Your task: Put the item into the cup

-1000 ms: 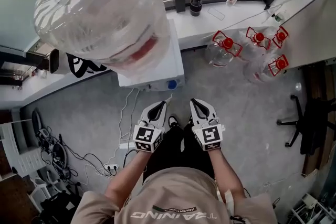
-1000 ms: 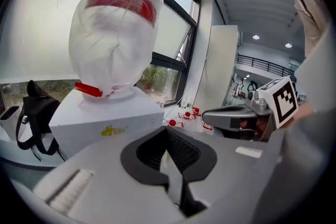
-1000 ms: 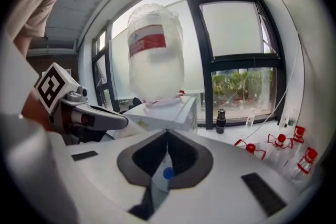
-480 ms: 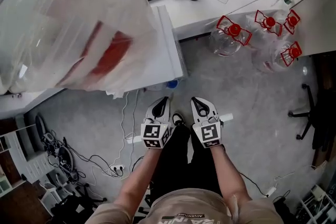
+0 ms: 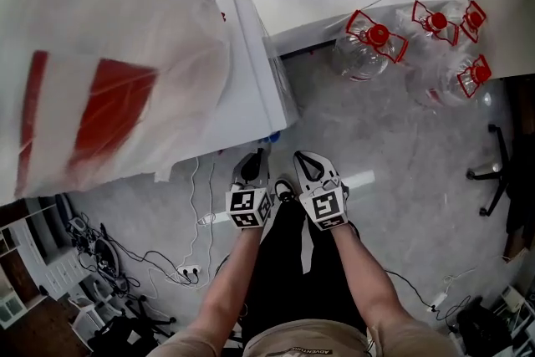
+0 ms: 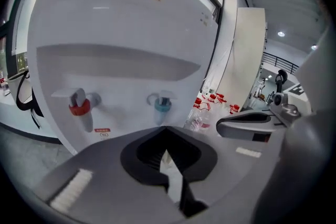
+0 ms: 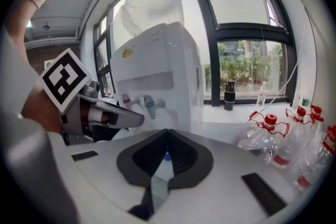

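The item and the cup cannot be made out in any view. The left hand-held gripper [image 5: 255,156] and the right hand-held gripper [image 5: 303,157] point forward side by side above the person's legs. Each has its jaws closed tip to tip with nothing between them. Just ahead stands a white water dispenser [image 5: 251,96], its front edge close to the left gripper's tips. Its red tap [image 6: 80,108] and blue tap [image 6: 163,105] face that gripper. A large clear bottle [image 5: 100,54] sits on top of the dispenser and fills the left of the head view. To the right, the grey floor [image 5: 393,163] lies open as far as 4 red-capped jugs [image 5: 368,46] standing against the white ledge [image 5: 334,4]. Cables [image 5: 109,255] sprawl over the floor at the left.
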The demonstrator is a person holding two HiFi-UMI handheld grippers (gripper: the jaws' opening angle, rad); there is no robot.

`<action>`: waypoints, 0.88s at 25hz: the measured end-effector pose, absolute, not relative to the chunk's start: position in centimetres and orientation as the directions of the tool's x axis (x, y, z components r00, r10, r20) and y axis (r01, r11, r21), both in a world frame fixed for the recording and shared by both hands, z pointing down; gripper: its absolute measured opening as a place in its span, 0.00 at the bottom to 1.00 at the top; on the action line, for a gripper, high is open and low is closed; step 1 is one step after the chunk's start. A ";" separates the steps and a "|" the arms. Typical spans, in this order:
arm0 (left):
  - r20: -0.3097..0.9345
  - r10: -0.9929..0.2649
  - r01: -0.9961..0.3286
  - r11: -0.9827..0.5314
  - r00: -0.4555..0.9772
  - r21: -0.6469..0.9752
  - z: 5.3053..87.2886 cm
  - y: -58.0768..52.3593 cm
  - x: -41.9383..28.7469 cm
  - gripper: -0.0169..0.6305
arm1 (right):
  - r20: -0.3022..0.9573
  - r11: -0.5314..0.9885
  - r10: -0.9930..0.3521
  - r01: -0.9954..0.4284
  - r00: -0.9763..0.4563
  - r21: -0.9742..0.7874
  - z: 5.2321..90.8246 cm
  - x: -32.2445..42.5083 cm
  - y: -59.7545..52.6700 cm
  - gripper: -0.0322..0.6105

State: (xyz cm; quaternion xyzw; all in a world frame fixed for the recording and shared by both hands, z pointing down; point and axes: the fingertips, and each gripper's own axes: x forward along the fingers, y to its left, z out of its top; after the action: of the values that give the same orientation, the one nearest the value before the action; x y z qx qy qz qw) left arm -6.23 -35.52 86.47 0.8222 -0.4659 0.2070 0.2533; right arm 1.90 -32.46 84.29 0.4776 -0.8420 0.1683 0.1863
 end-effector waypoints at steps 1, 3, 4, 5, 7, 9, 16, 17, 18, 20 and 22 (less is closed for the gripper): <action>0.579 -0.660 -0.871 -0.440 0.478 0.219 87.2 -35.7 -6.2 0.04 | 0.475 0.492 -0.739 -0.864 -0.478 -0.103 84.6 1.8 -32.5 0.07; 0.585 -0.659 -0.873 -0.441 0.472 0.208 88.3 -36.2 -6.2 0.04 | 0.467 0.498 -0.737 -0.860 -0.489 -0.113 84.8 1.4 -32.7 0.07; 0.588 -0.660 -0.875 -0.438 0.468 0.205 88.9 -36.5 -6.2 0.04 | 0.465 0.502 -0.735 -0.857 -0.493 -0.115 84.9 1.2 -32.8 0.07; 0.591 -0.660 -0.877 -0.434 0.464 0.205 89.4 -36.7 -6.3 0.04 | 0.467 0.508 -0.732 -0.854 -0.496 -0.111 84.9 1.0 -33.0 0.07; 0.592 -0.662 -0.881 -0.425 0.460 0.208 90.2 -37.2 -6.4 0.04 | 0.472 0.517 -0.725 -0.849 -0.502 -0.109 85.0 0.8 -33.2 0.07; 0.592 -0.664 -0.883 -0.423 0.456 0.205 90.8 -37.5 -6.3 0.04 | 0.474 0.525 -0.718 -0.844 -0.510 -0.114 85.2 0.6 -33.2 0.07; 0.608 -0.659 -0.889 -0.413 0.443 0.200 92.6 -38.5 -6.3 0.04 | 0.493 0.505 -0.711 -0.852 -0.502 -0.139 86.6 1.3 -32.0 0.07; 0.611 -0.655 -0.888 -0.413 0.443 0.201 92.8 -38.6 -6.2 0.04 | 0.496 0.499 -0.711 -0.854 -0.499 -0.143 86.8 1.4 -31.9 0.07; 0.615 -0.652 -0.888 -0.414 0.443 0.201 93.1 -38.6 -6.2 0.04 | 0.499 0.495 -0.711 -0.857 -0.495 -0.146 87.0 1.6 -31.7 0.07; 0.618 -0.649 -0.887 -0.417 0.444 0.199 93.5 -38.8 -6.0 0.04 | 0.503 0.489 -0.712 -0.860 -0.490 -0.145 87.2 1.9 -31.6 0.07; 0.618 -0.647 -0.885 -0.424 0.445 0.193 93.7 -39.0 -5.7 0.04 | 0.503 0.488 -0.713 -0.861 -0.488 -0.144 87.3 2.0 -31.7 0.07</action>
State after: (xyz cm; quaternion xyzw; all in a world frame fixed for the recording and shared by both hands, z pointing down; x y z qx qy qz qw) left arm -5.72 -39.05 93.67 0.8110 -0.4723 0.2328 0.2548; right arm 2.03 -31.73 87.31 0.4680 -0.8409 0.1924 0.1919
